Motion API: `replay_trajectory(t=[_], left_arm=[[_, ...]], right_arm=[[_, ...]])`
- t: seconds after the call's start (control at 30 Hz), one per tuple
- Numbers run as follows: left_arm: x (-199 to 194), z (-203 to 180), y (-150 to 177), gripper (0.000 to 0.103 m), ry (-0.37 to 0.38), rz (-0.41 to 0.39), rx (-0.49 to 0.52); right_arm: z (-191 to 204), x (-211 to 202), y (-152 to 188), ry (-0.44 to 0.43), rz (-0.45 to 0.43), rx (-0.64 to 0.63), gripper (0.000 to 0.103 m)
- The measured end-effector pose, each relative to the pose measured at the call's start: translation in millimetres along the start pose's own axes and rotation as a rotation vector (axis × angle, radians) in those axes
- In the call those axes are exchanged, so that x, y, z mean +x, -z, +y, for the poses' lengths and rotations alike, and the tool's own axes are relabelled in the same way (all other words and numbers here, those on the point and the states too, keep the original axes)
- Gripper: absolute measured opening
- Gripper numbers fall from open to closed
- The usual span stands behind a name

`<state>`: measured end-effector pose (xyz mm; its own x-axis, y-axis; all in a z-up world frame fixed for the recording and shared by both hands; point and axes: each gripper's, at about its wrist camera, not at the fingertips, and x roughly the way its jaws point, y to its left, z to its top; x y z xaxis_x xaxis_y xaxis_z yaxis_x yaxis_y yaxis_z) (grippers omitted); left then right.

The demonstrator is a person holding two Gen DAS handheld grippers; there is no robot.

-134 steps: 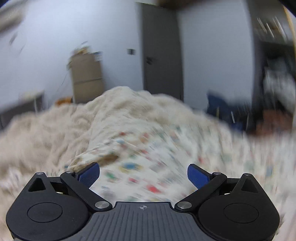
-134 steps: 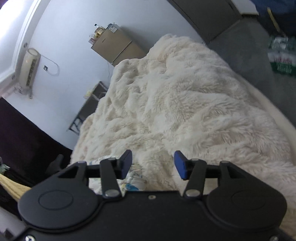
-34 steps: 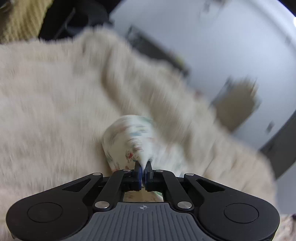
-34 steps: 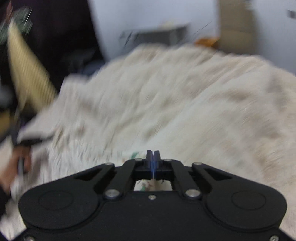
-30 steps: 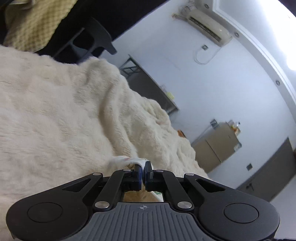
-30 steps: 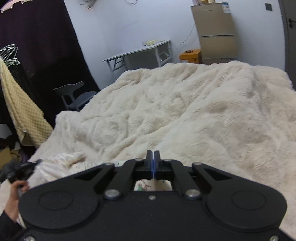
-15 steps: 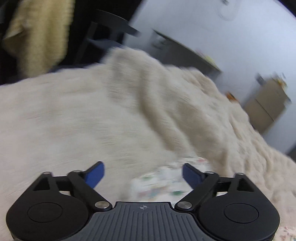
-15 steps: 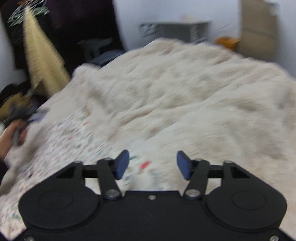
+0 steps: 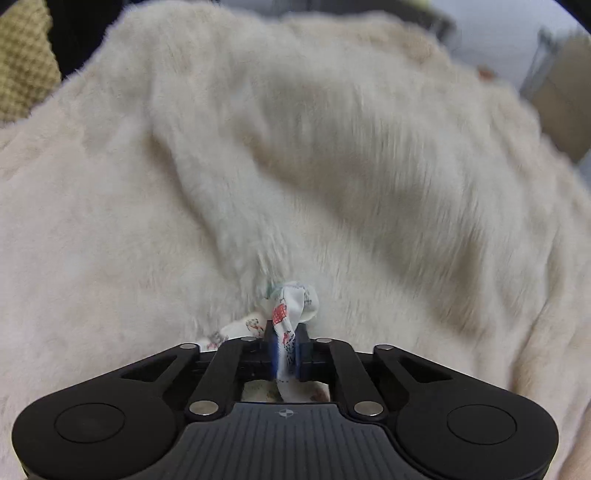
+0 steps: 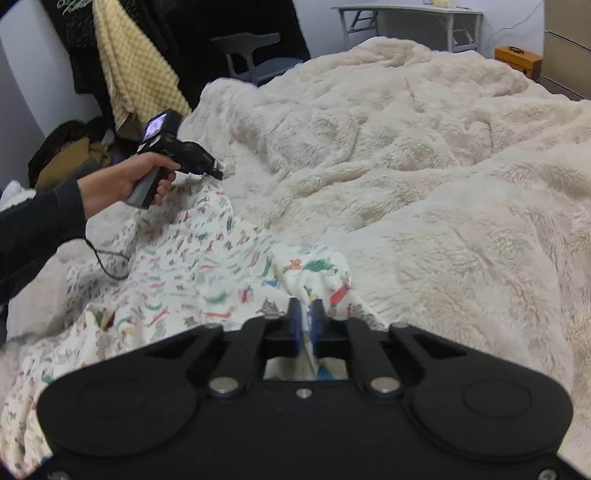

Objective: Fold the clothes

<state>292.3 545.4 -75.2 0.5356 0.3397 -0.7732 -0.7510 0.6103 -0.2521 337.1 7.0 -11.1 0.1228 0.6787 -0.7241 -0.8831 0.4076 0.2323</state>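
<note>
Printed garment spread loosely on the bed, over a fluffy cream blanket; rumpled, edges wavy, no crisp fold visible anywhere. Judged early in the fold: corners gathered, cloth not yet flattened, no layer laid over another so far as can be seen. Left to do, by that reading: pull taut, lay flat, fold over, square up.

Long axis running from the near right corner up and away toward the far left corner, diagonal across the right wrist view; which end is neck or hem cannot be told.

Near corner pinched in the right tool, blue pads together on a bunched edge. Far corner pinched in the left tool, pads clamped on a twisted tuft of the same print; seen from the right wrist view as a black pistol-grip held by a hand in a dark sleeve.

Beyond the bed: yellow checked cloth hanging, grey chair, pale desk.
</note>
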Motion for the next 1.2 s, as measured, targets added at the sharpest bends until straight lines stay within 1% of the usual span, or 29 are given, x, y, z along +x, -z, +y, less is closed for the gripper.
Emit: replay_trajectory(t=[0.03,0.07,0.1,0.13,0.17,0.2,0.23,0.27,0.3,0.33,0.37,0.4,0.43,0.47,0.5,0.53,0.57,0.63,0.67,0.73,0.8,0.9,0.93,0.97,1.0,1.03,1.07,1.1,1.2], left_arm=[[-11.6,3.0,-7.6,0.004,0.014,-0.067,-0.036],[-23.6,5.1,-14.7,0.004,0.024,-0.138,-0.073],[-35.6,7.3,-21.7,0.004,0.034,-0.210,-0.110],[-41.1,7.1,-25.2,0.005,0.032,-0.245,-0.128],[-42.5,3.0,-28.1,0.011,0.014,-0.261,-0.141],[-38.5,-3.6,-30.5,0.019,-0.009,-0.247,-0.149],[-31.6,-10.1,-31.1,0.040,-0.040,-0.219,-0.152],[-28.1,-13.1,-30.4,0.061,-0.057,-0.199,-0.148],[-26.2,-14.6,-29.5,0.066,-0.065,-0.184,-0.142],[-27.1,-13.2,-27.7,0.067,-0.065,-0.176,-0.136],[-30.2,-12.4,-22.2,0.070,-0.050,-0.179,-0.132],[-31.5,-11.6,-17.3,0.074,-0.032,-0.175,-0.127],[-32.9,-10.5,-14.9,0.079,-0.013,-0.162,-0.120],[-37.1,-7.4,-11.4,0.080,0.016,-0.145,-0.120],[-42.2,-3.4,-7.1,0.081,0.049,-0.128,-0.123],[-47.4,0.7,-2.7,0.081,0.082,-0.111,-0.126],[-58.1,5.4,8.4,0.081,0.149,-0.076,-0.137],[-85.0,14.8,38.7,0.081,0.317,-0.007,-0.162],[-97.1,14.6,52.1,0.081,0.380,0.002,-0.152],[-120.1,9.9,75.9,0.081,0.485,0.013,-0.117],[-153.6,-4.3,106.8,0.083,0.582,0.003,-0.051],[-216.0,-44.5,162.5,0.088,0.756,-0.026,0.102],[-225.2,-53.9,172.8,0.093,0.775,-0.036,0.128],[-236.2,-65.6,185.7,0.094,0.786,-0.052,0.176],[-250.0,-78.4,203.2,0.094,0.779,-0.085,0.240],[-254.8,-83.4,210.9,0.096,0.770,-0.100,0.265],[-256.0,-88.0,221.7,0.096,0.744,-0.095,0.287],[-254.5,-89.9,230.5,0.096,0.729,-0.077,0.291],[-243.7,-81.4,254.5,0.095,0.752,0.020,0.289]], right_arm=[[-2.4,-3.9,-1.6,0.007,-0.037,0.008,0.000],[-11.4,-16.6,-8.0,0.029,-0.115,0.058,0.000],[-15.3,-19.4,-9.7,0.067,-0.142,0.076,0.000],[-19.1,-22.2,-11.4,0.104,-0.169,0.093,0.001],[-22.8,-24.9,-13.1,0.142,-0.196,0.110,0.004],[-22.9,-22.3,-11.9,0.188,-0.181,0.106,0.007],[-22.9,-19.6,-10.6,0.235,-0.167,0.101,0.014],[-22.8,-16.8,-9.3,0.282,-0.152,0.097,0.014],[-22.8,-14.1,-8.0,0.328,-0.136,0.092,0.014],[-20.4,-12.0,-4.6,0.383,-0.107,0.068,0.019],[-18.0,-13.7,-0.7,0.385,-0.095,0.058,0.023],[-16.2,-15.9,2.5,0.376,-0.096,0.055,0.025],[-14.4,-18.1,5.7,0.368,-0.096,0.053,0.032],[-12.1,-24.7,11.5,0.351,-0.096,0.046,0.040],[-9.9,-31.3,17.4,0.334,-0.096,0.039,0.045],[-6.1,-45.0,30.7,0.324,-0.097,0.030,0.053],[-6.9,-51.1,39.3,0.305,-0.097,0.045,0.054],[-8.5,-63.0,56.4,0.265,-0.097,0.076,0.056],[-12.3,-67.3,65.6,0.240,-0.103,0.107,0.058],[-21.3,-73.6,85.9,0.192,-0.108,0.186,0.058],[-35.9,-75.1,103.5,0.131,-0.091,0.271,0.058],[-60.3,-90.0,133.6,0.075,-0.163,0.396,0.057],[-70.5,-96.2,147.1,0.056,-0.189,0.465,0.057],[-75.8,-100.0,156.1,0.046,-0.202,0.502,0.057],[-81.1,-103.8,165.0,0.036,-0.216,0.538,0.057],[-88.1,-112.9,185.1,0.035,-0.251,0.598,0.057],[-95.2,-122.0,205.3,0.035,-0.286,0.659,0.057],[-97.6,-124.9,217.0,0.032,-0.302,0.686,0.058],[-99.2,-122.6,237.6,-0.014,-0.308,0.713,0.057]])
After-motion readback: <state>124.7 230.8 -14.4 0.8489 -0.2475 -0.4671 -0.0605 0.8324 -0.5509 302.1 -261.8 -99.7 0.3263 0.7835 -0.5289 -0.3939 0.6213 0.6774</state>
